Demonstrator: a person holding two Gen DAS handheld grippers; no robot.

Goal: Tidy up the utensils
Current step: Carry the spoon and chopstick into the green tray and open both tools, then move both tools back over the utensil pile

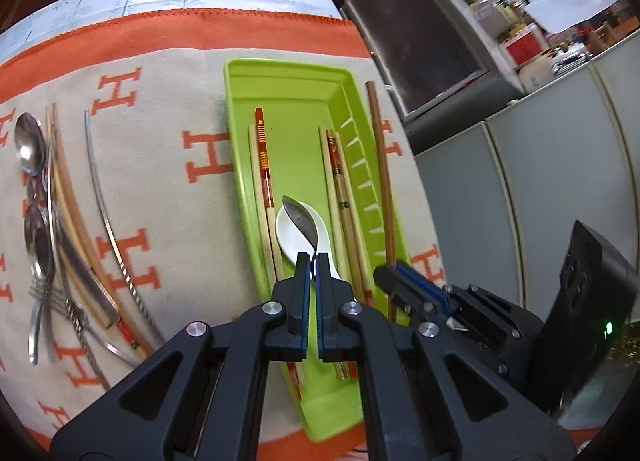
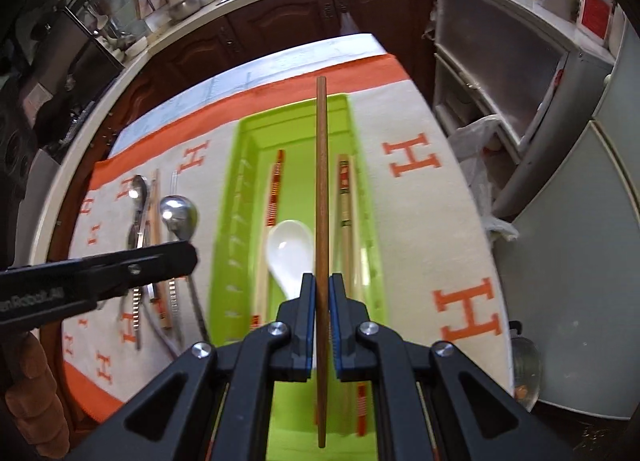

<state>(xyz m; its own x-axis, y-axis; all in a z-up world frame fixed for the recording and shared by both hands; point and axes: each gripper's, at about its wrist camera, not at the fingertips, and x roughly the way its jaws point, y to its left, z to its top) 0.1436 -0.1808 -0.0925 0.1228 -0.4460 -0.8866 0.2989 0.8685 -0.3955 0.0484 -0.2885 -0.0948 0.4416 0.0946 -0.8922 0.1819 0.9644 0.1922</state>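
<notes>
Two grippers carry utensils above the green tray (image 1: 240, 109): right gripper (image 2: 319, 285) clamps a stiff, light brown chopstick (image 2: 321, 181) near its end, left gripper (image 1: 313, 261) pinches a slippery metal spoon (image 1: 300, 219)

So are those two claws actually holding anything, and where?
Left gripper pinches a metal spoon by its thin handle; right gripper clamps a brown chopstick toward its near end.

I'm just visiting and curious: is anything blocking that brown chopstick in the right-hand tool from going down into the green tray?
Nothing visible blocks it. The right gripper holds the brown chopstick above the green tray. Below it lie a white spoon and other chopsticks, with bare tray floor between them.
</notes>
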